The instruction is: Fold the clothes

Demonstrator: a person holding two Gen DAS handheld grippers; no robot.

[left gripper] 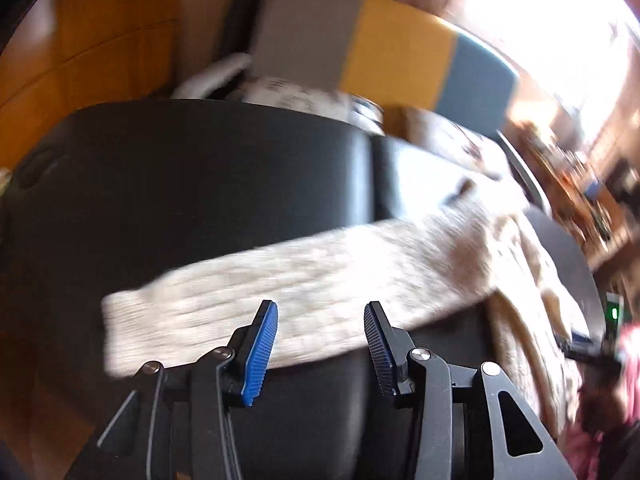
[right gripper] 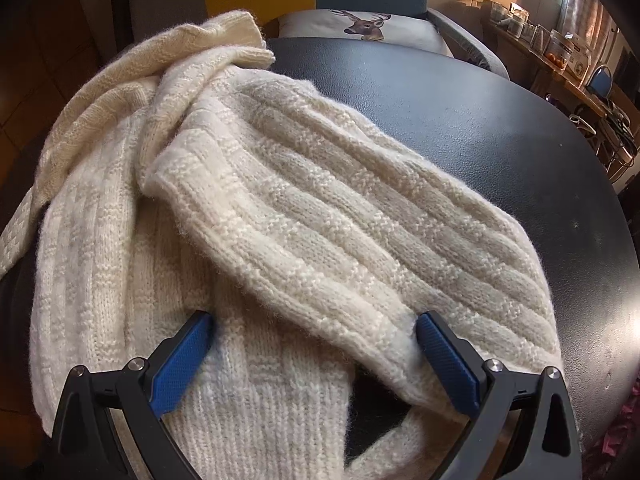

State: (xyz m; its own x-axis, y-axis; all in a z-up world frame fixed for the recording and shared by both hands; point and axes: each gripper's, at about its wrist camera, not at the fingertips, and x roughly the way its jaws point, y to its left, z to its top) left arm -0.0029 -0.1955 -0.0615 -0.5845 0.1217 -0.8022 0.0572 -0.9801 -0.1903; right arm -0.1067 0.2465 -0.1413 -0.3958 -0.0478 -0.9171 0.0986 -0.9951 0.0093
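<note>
The counter is dark, leather-grained and round-edged, and it fills most of both views. On it lies a cream knitted sweater, ribbed in broad bands, spread from about 9 o'clock to the centre of the right wrist view and rumpled toward 11 o'clock. One sleeve is laid across the body, running from a cuff near the centre down to about 5 o'clock. In the blurred left wrist view another sleeve stretches flat over the bare counter from 8 o'clock toward 3 o'clock, where it joins the bunched body.

Beyond the counter at 12 o'clock stands a chair with a back in grey, yellow and blue panels, and on its seat a cushion printed with a deer's head. At 2 o'clock in the right view a cluttered shelf runs under a bright window.

The right gripper is low over the sweater, its blue fingers wide apart, one pressed against the folded sleeve's edge, nothing clamped. The left gripper has its fingers apart too, just before the flat sleeve's near edge; whether they touch it cannot be told.
</note>
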